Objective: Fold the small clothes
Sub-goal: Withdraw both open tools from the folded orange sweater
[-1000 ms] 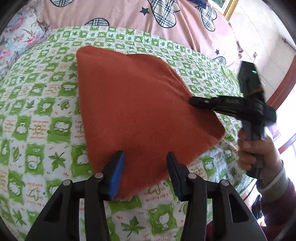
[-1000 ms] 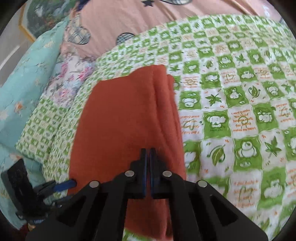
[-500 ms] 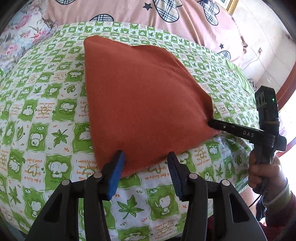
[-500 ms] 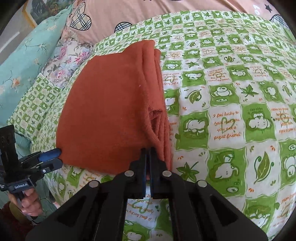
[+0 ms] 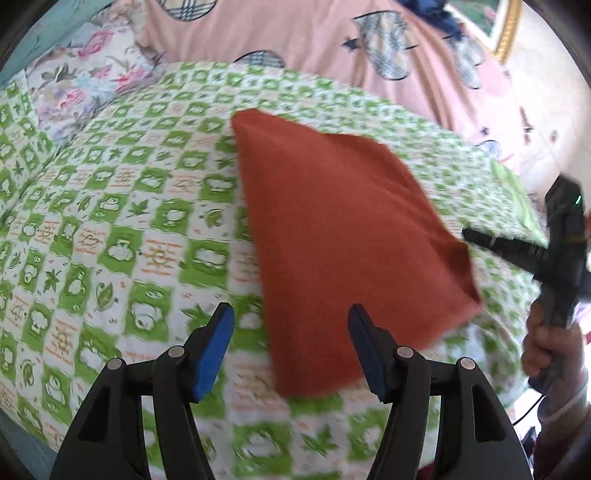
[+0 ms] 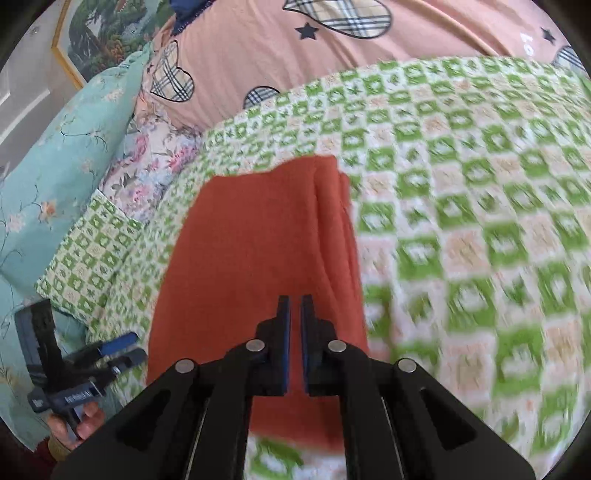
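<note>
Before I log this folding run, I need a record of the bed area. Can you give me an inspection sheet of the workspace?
Surface: green and white checked bedspread, printed with animals and leaves.
Job's things: one folded rust-red cloth lying flat on the bedspread, layered edges along one side.
Clutter: nothing seen on the bedspread besides the cloth.
Grippers: left gripper has its jaws opening, the cloth's near corner between them but untouched; right gripper nearly shut over the cloth, a thin gap between its pads; whether it pinches cloth cannot be told.
Cables: thin dark cable below the person's right hand.
Surroundings: pink quilt with plaid hearts, teal floral pillow, framed picture.
</note>
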